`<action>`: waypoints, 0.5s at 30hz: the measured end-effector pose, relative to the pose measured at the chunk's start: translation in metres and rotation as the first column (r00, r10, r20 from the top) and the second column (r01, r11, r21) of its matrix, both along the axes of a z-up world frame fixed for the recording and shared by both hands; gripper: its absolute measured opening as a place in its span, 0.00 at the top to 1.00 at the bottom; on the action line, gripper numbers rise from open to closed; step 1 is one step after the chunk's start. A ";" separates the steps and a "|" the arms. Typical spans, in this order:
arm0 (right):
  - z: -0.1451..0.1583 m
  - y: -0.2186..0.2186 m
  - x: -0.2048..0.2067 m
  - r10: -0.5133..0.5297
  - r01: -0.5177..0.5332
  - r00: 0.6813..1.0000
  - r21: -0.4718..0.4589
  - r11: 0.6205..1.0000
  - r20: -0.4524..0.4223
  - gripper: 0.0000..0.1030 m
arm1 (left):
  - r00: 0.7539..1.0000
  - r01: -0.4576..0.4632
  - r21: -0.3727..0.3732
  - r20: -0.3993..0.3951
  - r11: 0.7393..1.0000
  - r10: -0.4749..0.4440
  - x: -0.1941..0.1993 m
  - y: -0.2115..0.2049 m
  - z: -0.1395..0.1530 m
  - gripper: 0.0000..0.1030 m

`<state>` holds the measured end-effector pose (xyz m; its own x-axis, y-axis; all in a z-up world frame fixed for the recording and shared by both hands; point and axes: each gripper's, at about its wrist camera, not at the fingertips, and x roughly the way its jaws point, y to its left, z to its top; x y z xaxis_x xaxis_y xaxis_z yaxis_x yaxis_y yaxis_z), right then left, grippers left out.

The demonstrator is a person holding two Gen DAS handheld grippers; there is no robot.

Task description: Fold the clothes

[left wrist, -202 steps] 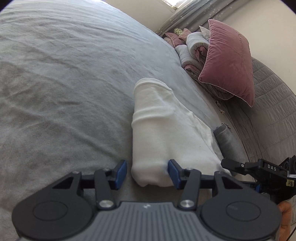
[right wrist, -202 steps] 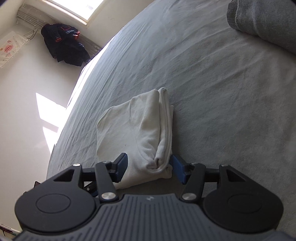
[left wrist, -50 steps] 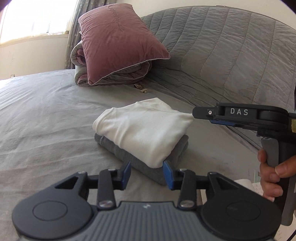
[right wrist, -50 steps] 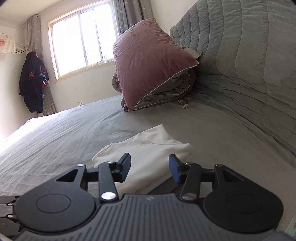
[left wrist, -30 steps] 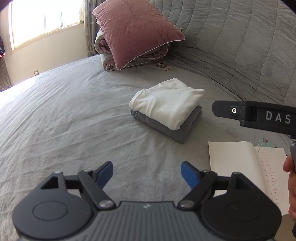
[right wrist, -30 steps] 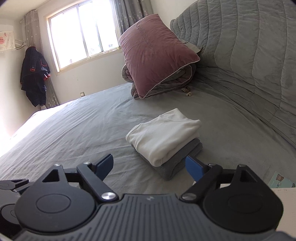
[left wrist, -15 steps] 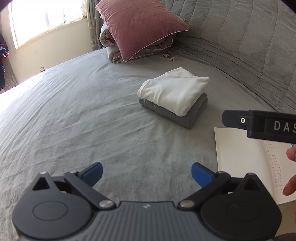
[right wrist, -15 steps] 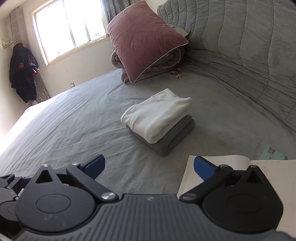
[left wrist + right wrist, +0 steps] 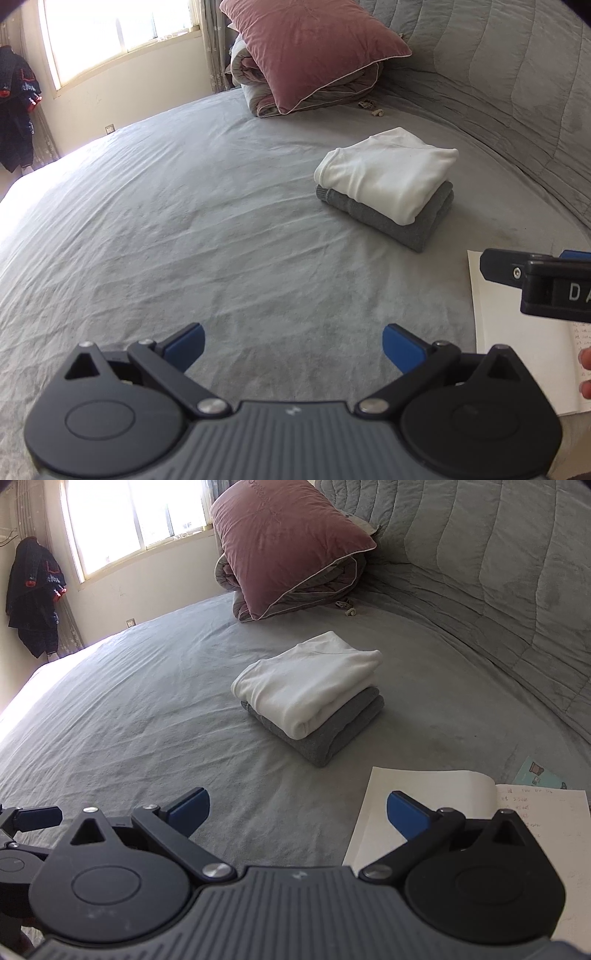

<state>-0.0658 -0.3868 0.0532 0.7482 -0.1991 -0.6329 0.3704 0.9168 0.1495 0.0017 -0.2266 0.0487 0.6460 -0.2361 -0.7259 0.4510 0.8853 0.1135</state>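
Note:
A folded white garment [image 9: 388, 173] lies on top of a folded grey garment [image 9: 417, 225] on the grey bed, far right in the left wrist view. Both also show in the right wrist view, the white one [image 9: 310, 683] over the grey one [image 9: 332, 734]. My left gripper [image 9: 293, 343] is open and empty, well back from the stack. My right gripper [image 9: 298, 810] is open and empty, also back from the stack. The right gripper's body [image 9: 539, 284] shows at the right edge of the left wrist view.
An open notebook [image 9: 436, 805] lies on the bed sheet [image 9: 184, 221] at the near right, with a small card [image 9: 541, 771] beside it. A maroon pillow [image 9: 280, 542] rests on rolled bedding by the quilted headboard [image 9: 498, 561]. A dark jacket [image 9: 33, 590] hangs near the window.
Both grippers have let go of the white garment, now on the grey one, opened wide and drawn back from the stack. The notebook has come into view.

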 end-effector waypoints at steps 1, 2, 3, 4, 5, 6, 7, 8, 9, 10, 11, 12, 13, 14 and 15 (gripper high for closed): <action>0.000 0.001 0.000 0.002 -0.002 1.000 -0.003 1.000 -0.002 0.00 | 1.000 -0.001 0.004 0.000 1.000 0.001 0.000 0.001 0.000 0.01; -0.001 0.002 0.001 0.005 -0.005 1.000 -0.005 1.000 -0.003 0.00 | 1.000 -0.002 0.007 -0.001 1.000 0.002 0.000 0.002 -0.001 0.01; -0.001 0.003 0.001 0.007 -0.007 1.000 -0.008 1.000 -0.005 0.00 | 1.000 -0.002 0.010 -0.004 1.000 0.002 0.001 0.003 -0.001 0.01; -0.001 0.004 0.001 0.010 -0.010 1.000 -0.010 1.000 -0.006 0.00 | 1.000 -0.001 0.012 -0.008 1.000 0.001 0.001 0.004 -0.002 0.01; -0.001 0.005 0.001 0.013 -0.013 1.000 -0.012 1.000 -0.007 0.00 | 1.000 0.000 0.015 -0.012 1.000 0.000 0.001 0.005 -0.002 0.01; -0.001 0.006 0.002 0.016 -0.016 1.000 -0.014 1.000 -0.009 0.00 | 1.000 0.000 0.018 -0.013 1.000 0.001 0.002 0.006 -0.003 0.01; -0.001 0.007 0.002 0.018 -0.018 1.000 -0.016 1.000 -0.010 0.00 | 1.000 -0.002 0.021 -0.015 1.000 0.002 0.002 0.007 -0.004 0.01; -0.002 0.008 0.002 0.021 -0.021 1.000 -0.018 1.000 -0.012 0.00 | 1.000 -0.003 0.024 -0.017 1.000 0.003 0.003 0.007 -0.004 0.01; -0.002 0.009 0.003 0.024 -0.024 1.000 -0.020 1.000 -0.013 0.00 | 1.000 -0.004 0.027 -0.019 1.000 0.004 0.003 0.008 -0.004 0.01; -0.002 0.010 0.003 0.025 -0.025 1.000 -0.021 0.999 -0.014 0.00 | 1.000 -0.005 0.028 -0.020 1.000 0.006 0.004 0.009 -0.005 0.01; -0.002 0.010 0.003 0.026 -0.027 1.000 -0.022 0.999 -0.015 0.00 | 1.000 -0.007 0.028 -0.022 1.000 0.007 0.004 0.009 -0.005 0.01; -0.001 0.010 0.003 0.028 -0.028 0.999 -0.024 0.999 -0.016 0.00 | 1.000 -0.008 0.027 -0.023 1.000 0.008 0.004 0.009 -0.004 0.01; -0.001 0.011 0.003 0.029 -0.030 0.999 -0.025 0.999 -0.017 0.00 | 1.000 -0.009 0.026 -0.024 1.000 0.009 0.004 0.009 -0.004 0.01; -0.001 0.011 0.003 0.031 -0.031 0.999 -0.027 0.999 -0.018 0.00 | 1.000 -0.010 0.025 -0.025 1.000 0.010 0.005 0.009 -0.004 0.01; -0.001 0.011 0.003 0.032 -0.033 0.999 -0.028 0.999 -0.019 0.00 | 1.000 -0.010 0.025 -0.025 1.000 0.011 0.005 0.010 -0.004 0.01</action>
<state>-0.0626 -0.3758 0.0524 0.7426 -0.1928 -0.6414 0.3428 0.9321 0.1166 0.0062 -0.2170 0.0450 0.6295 -0.2112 -0.7477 0.4446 0.8871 0.1237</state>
